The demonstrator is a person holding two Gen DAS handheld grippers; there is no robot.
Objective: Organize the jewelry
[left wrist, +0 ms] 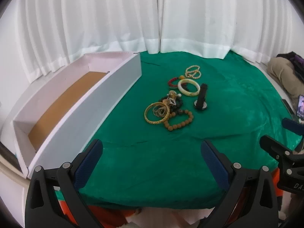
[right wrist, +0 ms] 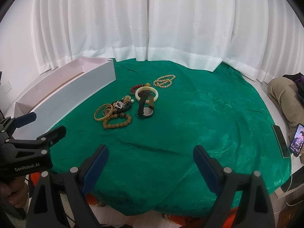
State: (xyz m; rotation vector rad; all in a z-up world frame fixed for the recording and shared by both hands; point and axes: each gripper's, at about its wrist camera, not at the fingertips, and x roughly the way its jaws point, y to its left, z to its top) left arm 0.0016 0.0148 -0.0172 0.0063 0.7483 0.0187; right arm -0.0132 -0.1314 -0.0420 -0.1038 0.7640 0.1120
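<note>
On the green cloth point(left wrist: 218, 114) a tangled jewelry pile point(left wrist: 171, 102) blurs together; both claws point(left wrist: 152, 163) point(right wrist: 151, 163) gape empty.

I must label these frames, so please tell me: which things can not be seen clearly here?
- Box floor: in the right wrist view the near wall hides it.
- Tangled pile of small jewelry: pieces overlap and are too small to tell apart in either view.
- Watch face: the left wrist view shows it edge-on.
- Phone screen: too small, blurred.
- Right gripper: cut off by the left wrist view's edge.
</note>
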